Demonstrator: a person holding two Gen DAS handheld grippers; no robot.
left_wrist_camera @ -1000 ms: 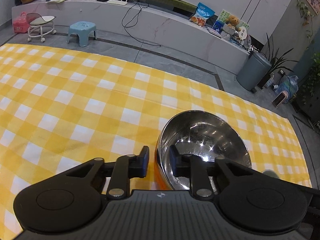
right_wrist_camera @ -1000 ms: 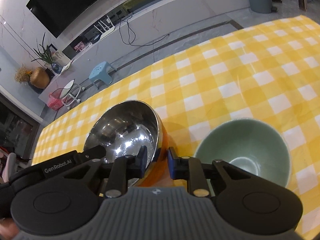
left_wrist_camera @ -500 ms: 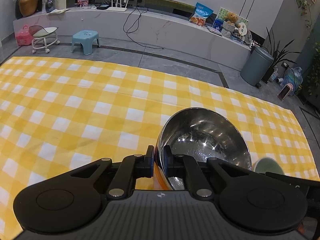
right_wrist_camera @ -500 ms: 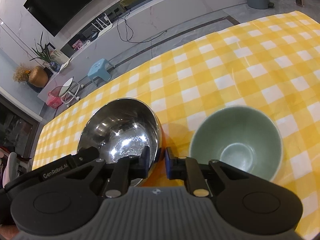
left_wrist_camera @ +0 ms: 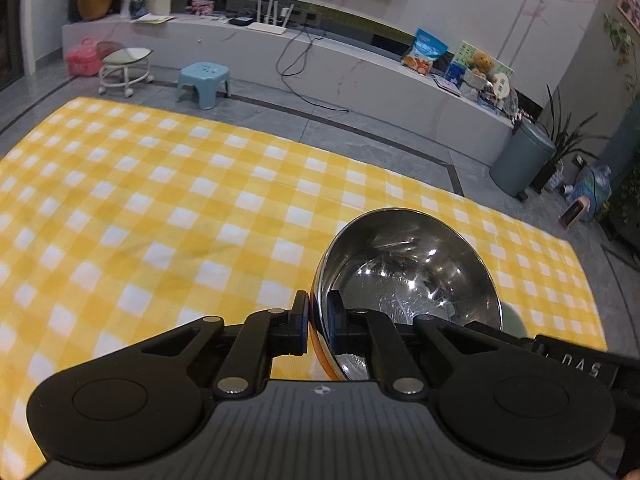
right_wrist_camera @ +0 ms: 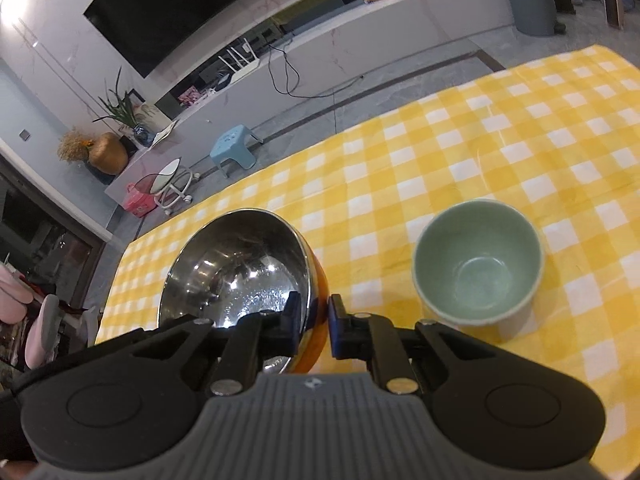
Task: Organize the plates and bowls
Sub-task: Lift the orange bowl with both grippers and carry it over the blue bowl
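Yellow-checked worktop (left_wrist_camera: 160, 208) wide and bare left of shiny orange-sided steel bowl (left_wrist_camera: 404, 280), left gripper (left_wrist_camera: 318, 320) and right gripper (right_wrist_camera: 310, 322) fingers each clamped on its rim, green bowl (right_wrist_camera: 478, 268) just right.

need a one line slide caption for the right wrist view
Right gripper clamps the rim of the steel bowl beside a green bowl on the yellow checked tablecloth.
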